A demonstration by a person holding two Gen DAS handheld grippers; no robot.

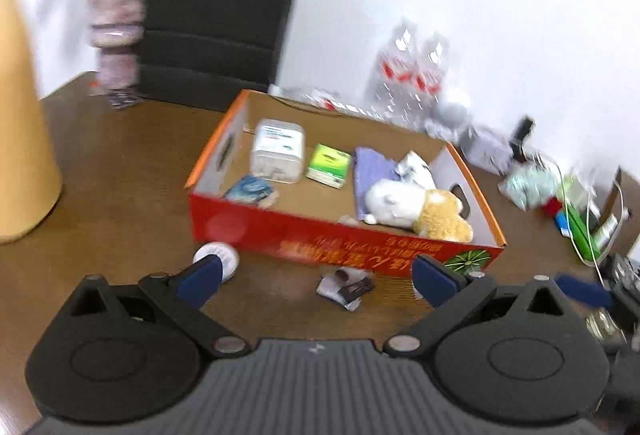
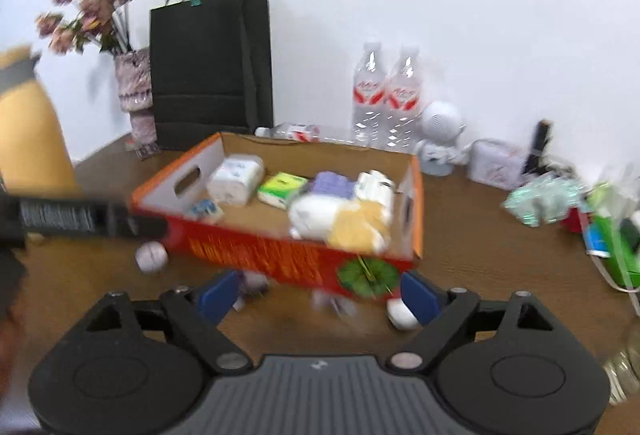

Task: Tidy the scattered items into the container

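A red and orange cardboard box (image 1: 320, 239) (image 2: 256, 247) stands on the brown table. It holds a plush toy (image 1: 416, 209) (image 2: 340, 221), a tissue pack (image 1: 278, 149) (image 2: 238, 179), a green packet (image 1: 329, 165) (image 2: 282, 189) and a purple cloth (image 1: 372, 167). A white ball (image 1: 224, 257) (image 2: 151, 256), a small crumpled wrapper (image 1: 345, 285) and a white round item (image 2: 400, 315) lie on the table before the box. My left gripper (image 1: 316, 281) is open and empty, straddling the wrapper. My right gripper (image 2: 318, 297) is open and empty at the box's front wall.
A black paper bag (image 2: 208, 71), a flower vase (image 2: 134, 87), an orange container (image 2: 28, 139), water bottles (image 2: 386, 95) and a white robot figure (image 2: 438, 137) stand along the wall. Cluttered packets and cables (image 2: 580, 211) lie at the right.
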